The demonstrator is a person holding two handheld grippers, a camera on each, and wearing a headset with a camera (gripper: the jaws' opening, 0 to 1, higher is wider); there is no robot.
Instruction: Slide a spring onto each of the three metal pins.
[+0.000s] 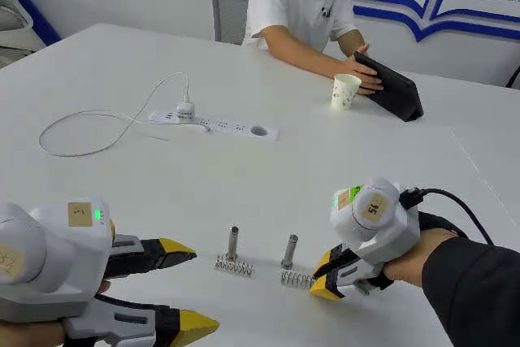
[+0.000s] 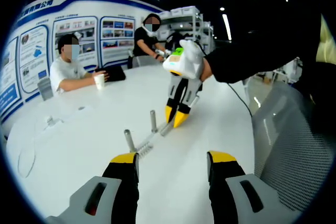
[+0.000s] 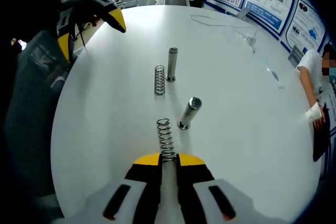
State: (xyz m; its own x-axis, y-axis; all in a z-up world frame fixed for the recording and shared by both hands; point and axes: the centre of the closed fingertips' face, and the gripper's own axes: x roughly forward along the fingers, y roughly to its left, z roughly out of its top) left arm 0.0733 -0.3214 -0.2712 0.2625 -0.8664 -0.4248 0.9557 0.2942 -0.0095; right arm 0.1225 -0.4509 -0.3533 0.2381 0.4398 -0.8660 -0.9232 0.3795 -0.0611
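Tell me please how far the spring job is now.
Done: nothing; the far pin and the near pin stand bare. In hand: the right hand-held gripper pinches one end of the near spring. Left: both springs; the far spring lies beside its pin.

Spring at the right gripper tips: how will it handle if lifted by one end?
Likely light: the spring is thin, open-coiled wire. Held by one end in the right gripper, its free end may droop or wobble, so lining it over the pin could need care. Lying sideways on the smooth table, it probably rolls if nudged.
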